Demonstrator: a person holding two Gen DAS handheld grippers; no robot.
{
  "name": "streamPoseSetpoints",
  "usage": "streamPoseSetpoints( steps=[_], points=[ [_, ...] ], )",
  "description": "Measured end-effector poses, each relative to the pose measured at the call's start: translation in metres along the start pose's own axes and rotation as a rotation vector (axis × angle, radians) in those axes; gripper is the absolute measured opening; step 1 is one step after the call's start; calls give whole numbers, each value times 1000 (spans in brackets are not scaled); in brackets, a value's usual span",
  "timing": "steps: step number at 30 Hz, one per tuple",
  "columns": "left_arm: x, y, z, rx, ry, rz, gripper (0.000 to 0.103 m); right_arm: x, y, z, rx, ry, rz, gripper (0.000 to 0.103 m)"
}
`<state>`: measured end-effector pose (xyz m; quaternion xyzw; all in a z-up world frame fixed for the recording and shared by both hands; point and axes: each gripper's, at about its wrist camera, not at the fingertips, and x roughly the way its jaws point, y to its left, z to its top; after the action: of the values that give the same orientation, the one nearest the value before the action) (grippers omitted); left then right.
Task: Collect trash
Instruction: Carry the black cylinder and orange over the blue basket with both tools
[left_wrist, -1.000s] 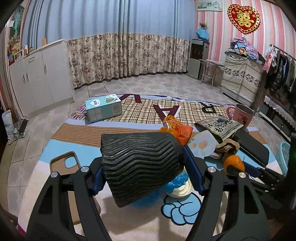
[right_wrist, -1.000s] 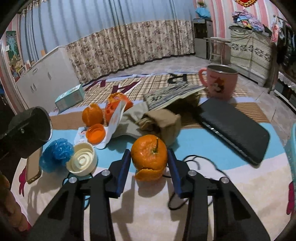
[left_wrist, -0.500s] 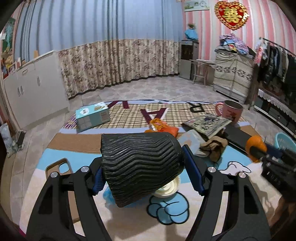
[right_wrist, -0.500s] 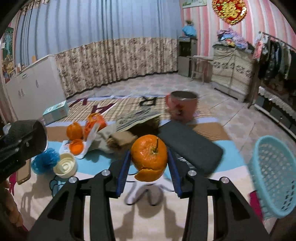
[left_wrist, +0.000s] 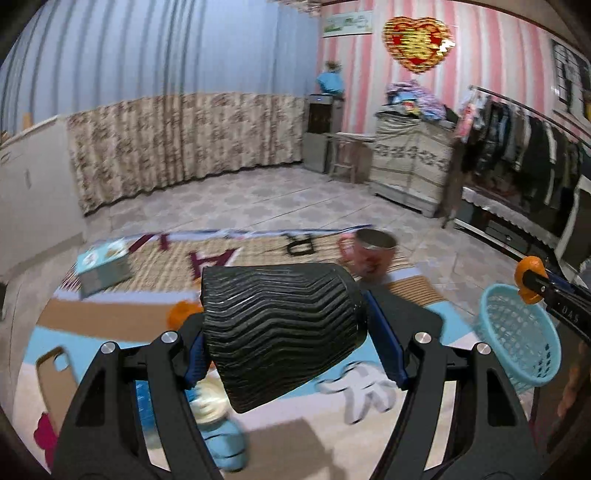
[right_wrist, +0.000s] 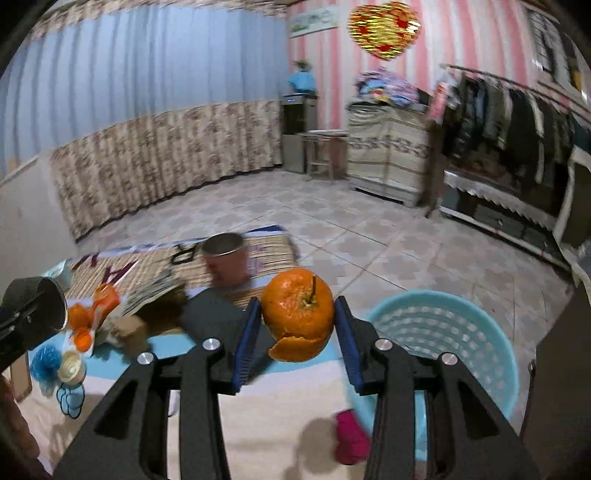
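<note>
While the right claw (right_wrist: 297, 325) pinches a partly peeled orange (right_wrist: 298, 314) between its blue pads, held in the air just beside the light blue basket (right_wrist: 476, 332), the drop itself is not yet made — a judgement from where the fruit hangs, short of the rim. What shows of the basket's inside looks empty, though its bottom is partly hidden. The left claw (left_wrist: 284, 332) is clamped on a black ribbed cup (left_wrist: 280, 328), lying on its side between the pads; whether anything is in it I cannot tell.

Farther off on the surface, plenty seems left: a blue crumpled wrapper (right_wrist: 44, 363), a cream round lid (right_wrist: 72, 367) and orange peel scraps (right_wrist: 83, 321) — all well apart from the basket. Beyond them stands a pink mug (right_wrist: 225, 260), contents unseen.
</note>
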<state>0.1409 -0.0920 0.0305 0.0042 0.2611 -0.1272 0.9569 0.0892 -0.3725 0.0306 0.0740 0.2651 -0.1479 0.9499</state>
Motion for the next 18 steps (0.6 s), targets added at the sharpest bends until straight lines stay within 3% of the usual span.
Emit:
streamPoseSetpoints(
  steps=[4, 8, 18],
  points=[
    [4, -48, 7, 66, -20, -64, 71, 0, -41, 3, 28, -2, -85, 41],
    [15, -92, 6, 107, -14, -120, 71, 3, -84, 1, 91, 1, -113, 41],
    [38, -194, -10, 208, 10, -255, 71, 6, -143, -15, 206, -27, -198, 41]
  ],
)
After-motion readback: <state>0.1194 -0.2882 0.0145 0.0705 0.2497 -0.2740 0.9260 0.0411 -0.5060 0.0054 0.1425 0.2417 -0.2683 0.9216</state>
